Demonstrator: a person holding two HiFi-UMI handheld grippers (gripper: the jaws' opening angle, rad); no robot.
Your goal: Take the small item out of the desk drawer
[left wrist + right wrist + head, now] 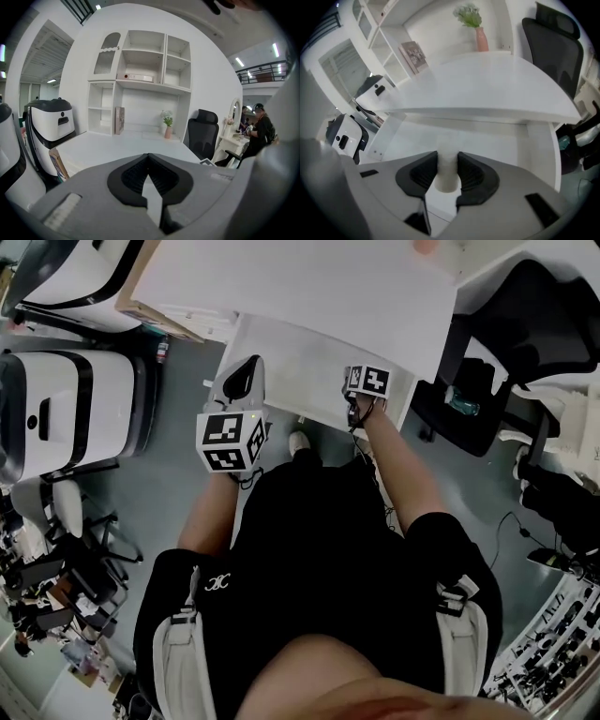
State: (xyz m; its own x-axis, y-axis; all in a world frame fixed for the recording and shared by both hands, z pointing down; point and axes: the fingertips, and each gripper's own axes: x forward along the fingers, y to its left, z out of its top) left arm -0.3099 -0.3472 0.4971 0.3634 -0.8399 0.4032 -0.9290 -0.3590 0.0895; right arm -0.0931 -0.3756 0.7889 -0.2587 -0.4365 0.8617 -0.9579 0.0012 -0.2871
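Between the right gripper's fingers, a probably light, stiff white cylinder is being clamped mid-body; left gripper's fingers are pressing together.

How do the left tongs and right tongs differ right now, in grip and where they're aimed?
Grip: the left tongs are shut on nothing; the right tongs are closed on a small white cylinder.
Aim: the left tongs look across the desktop toward the shelves; the right tongs point down into the open drawer under it.
Shared: both are grey with black ribbed pads.
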